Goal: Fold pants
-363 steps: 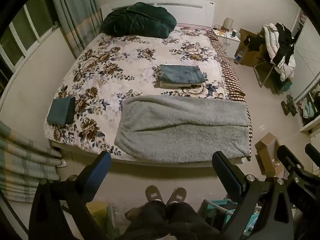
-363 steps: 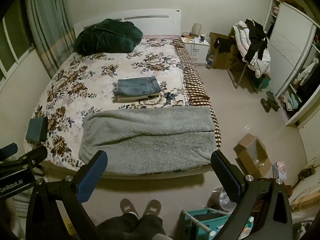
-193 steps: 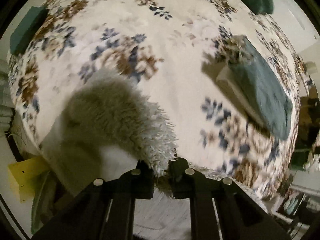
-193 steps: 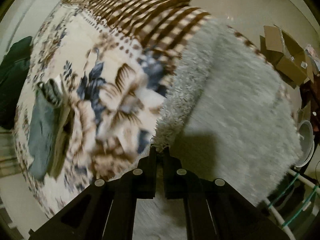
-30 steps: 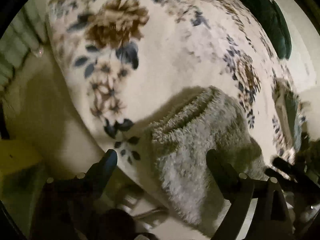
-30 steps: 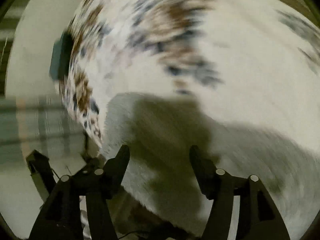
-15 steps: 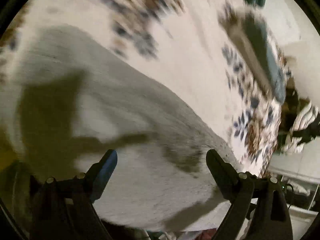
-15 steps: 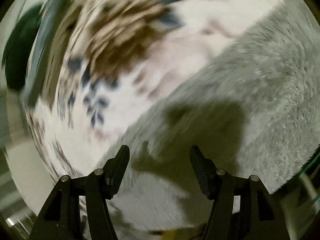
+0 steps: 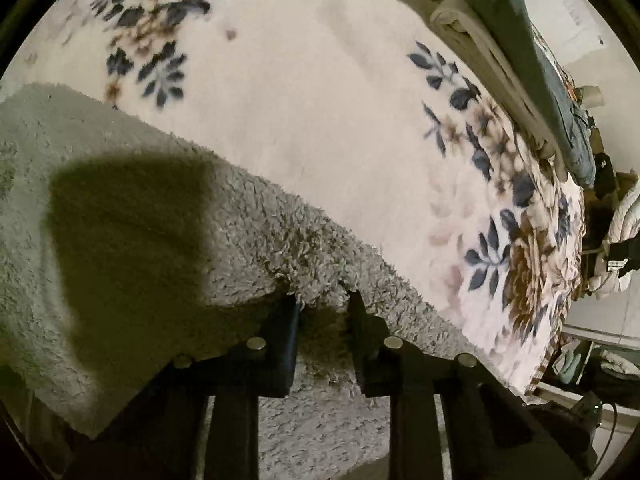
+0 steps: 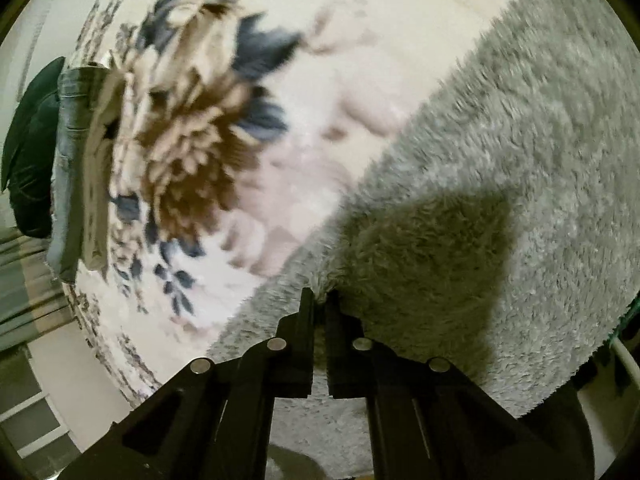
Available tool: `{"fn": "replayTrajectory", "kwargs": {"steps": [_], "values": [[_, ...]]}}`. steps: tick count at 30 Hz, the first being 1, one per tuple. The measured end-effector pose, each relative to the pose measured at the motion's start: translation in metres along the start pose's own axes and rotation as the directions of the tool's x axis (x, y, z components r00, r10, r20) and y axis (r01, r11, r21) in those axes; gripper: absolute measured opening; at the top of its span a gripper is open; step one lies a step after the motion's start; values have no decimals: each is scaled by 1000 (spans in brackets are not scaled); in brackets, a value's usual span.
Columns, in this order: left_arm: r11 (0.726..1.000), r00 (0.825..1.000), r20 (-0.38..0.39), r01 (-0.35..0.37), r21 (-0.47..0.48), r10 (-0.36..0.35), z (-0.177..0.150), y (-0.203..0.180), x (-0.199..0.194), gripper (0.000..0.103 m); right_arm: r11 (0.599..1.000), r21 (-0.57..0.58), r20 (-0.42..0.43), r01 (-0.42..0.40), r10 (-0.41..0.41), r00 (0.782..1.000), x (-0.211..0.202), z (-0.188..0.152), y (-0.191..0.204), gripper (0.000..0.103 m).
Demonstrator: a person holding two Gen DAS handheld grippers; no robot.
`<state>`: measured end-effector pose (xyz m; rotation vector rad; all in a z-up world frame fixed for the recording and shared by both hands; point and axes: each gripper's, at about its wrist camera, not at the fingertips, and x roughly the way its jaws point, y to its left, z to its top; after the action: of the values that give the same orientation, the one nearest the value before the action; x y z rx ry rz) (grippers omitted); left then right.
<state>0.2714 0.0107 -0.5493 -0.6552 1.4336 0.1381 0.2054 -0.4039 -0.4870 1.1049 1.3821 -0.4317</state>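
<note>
Both grippers, open half a second ago, now pinch the far edge of the grey fleece pants [image 9: 168,248] near the bed's [image 9: 320,112] foot: left gripper [image 9: 322,309], then right gripper [image 10: 320,307]. Folded clothes [image 9: 520,52] far right.

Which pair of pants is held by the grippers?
The fluffy grey pants: both the left gripper and right gripper pinch its edge. The folded blue jeans lie untouched.

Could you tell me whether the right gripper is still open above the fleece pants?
No, the right gripper is shut on the far edge of the grey fleece pants, with pile bunched between its fingertips.
</note>
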Motion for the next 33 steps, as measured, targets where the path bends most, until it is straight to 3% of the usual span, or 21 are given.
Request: {"fn": "replayTrajectory", "kwargs": {"steps": [8,11,12,13,14,16,17,21,25,30,33], "values": [[999,1000,-10,-20,-26,20,17,-1,16,24,999,-29,-2,12,-12,1000,9,21,3,5],[1000,1000,-7,12,-10,-12,12,-3,2,31,997,-76,-53,-27,23,998,18,22,4,16],[1000,1000,4,25,6,-25,9,-4,-6,35,993,-96,-69,-70,64,996,15,21,2,33],[999,999,14,33,31,-33,4,-5,-13,45,986,-120,-85,-118,109,990,8,18,0,52],[998,999,19,30,51,-31,1,-7,-19,63,980,-141,-89,-140,128,988,0,15,-2,59],[994,999,40,-9,107,5,-11,-12,-32,91,973,-188,-63,-136,126,990,-25,7,-14,67],[990,998,54,-38,139,31,-19,-15,-39,92,971,-202,-44,-127,120,992,-37,3,-23,67],[962,989,91,-134,236,115,-55,-28,-49,92,984,-177,102,-34,53,993,-100,-3,-86,67],[935,981,108,-186,301,160,-90,-49,-39,92,999,11,260,45,-47,964,-159,11,-187,67],[888,973,35,-223,403,228,-131,-74,7,92,972,234,350,28,-111,930,-181,55,-294,67],[861,965,16,-242,446,263,-147,-83,27,92,968,251,351,-24,-68,934,-168,84,-320,67]]}}
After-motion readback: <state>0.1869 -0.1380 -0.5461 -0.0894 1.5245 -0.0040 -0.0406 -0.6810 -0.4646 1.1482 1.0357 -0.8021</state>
